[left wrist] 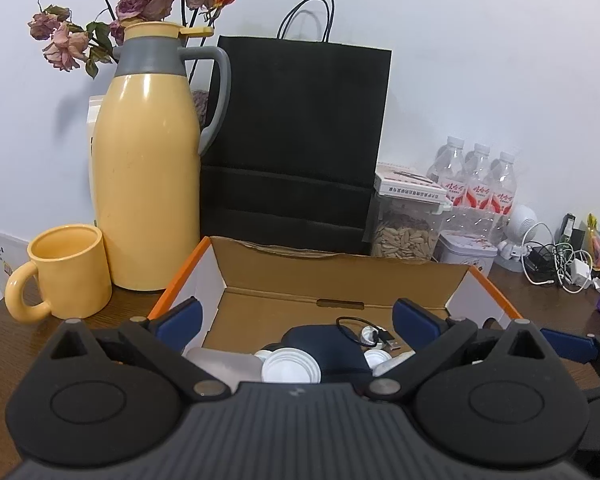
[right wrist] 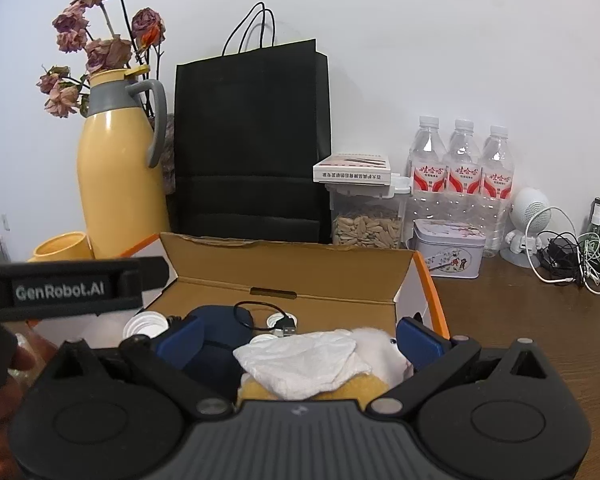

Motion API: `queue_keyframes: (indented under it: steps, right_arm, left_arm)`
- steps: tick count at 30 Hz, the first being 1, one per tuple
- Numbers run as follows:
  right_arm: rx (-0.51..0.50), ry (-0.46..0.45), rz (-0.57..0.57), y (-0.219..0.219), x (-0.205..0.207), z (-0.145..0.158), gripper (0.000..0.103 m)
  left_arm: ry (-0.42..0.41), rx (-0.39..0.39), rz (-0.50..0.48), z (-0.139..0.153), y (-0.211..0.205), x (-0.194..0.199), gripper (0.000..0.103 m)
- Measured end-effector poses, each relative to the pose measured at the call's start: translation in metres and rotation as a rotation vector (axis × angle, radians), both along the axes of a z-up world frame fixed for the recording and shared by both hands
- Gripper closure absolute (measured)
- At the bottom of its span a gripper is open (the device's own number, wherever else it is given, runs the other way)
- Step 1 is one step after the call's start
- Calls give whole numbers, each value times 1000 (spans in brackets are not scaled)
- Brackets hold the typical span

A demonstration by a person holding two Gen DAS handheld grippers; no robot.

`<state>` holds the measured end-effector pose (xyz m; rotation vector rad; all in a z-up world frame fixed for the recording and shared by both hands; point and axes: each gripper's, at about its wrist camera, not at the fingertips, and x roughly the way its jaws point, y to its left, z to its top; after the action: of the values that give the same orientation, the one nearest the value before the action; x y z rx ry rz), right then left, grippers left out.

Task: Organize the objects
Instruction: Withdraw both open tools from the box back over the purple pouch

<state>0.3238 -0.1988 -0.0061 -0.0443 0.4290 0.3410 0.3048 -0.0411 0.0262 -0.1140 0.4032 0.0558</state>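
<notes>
An open cardboard box [left wrist: 340,276] with orange edges stands in front of me. It holds a navy pouch [left wrist: 324,348], white caps [left wrist: 288,370] and a black USB cable [left wrist: 364,334]. My left gripper [left wrist: 298,322] hangs open over the box's near side with nothing between its blue pads. My right gripper [right wrist: 300,340] is open too. A white cloth [right wrist: 300,360] on a yellow soft thing lies between its fingers inside the box [right wrist: 292,272], and the pads stand clear of it. The navy pouch [right wrist: 216,332] lies to the cloth's left.
Behind the box stand a yellow thermos jug [left wrist: 148,168], a yellow mug [left wrist: 66,272], a black paper bag [left wrist: 296,140], a seed jar [right wrist: 366,228], a tin [right wrist: 448,252] and water bottles [right wrist: 460,172]. Tangled chargers [right wrist: 572,260] lie far right. A hand [right wrist: 4,400] shows at the lower left.
</notes>
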Motion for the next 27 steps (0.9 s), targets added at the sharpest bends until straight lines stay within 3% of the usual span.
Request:
queue_keyframes:
  steps: [17,27]
  right_arm:
    - [-35,-24,-44,-27,-53,9,0]
    - [-61,56,-51,-49,-84,-15,0]
  left_arm:
    - [0,15,-71,11,-3,-42,0]
    - [26,14,-81,-11,0,-81,0]
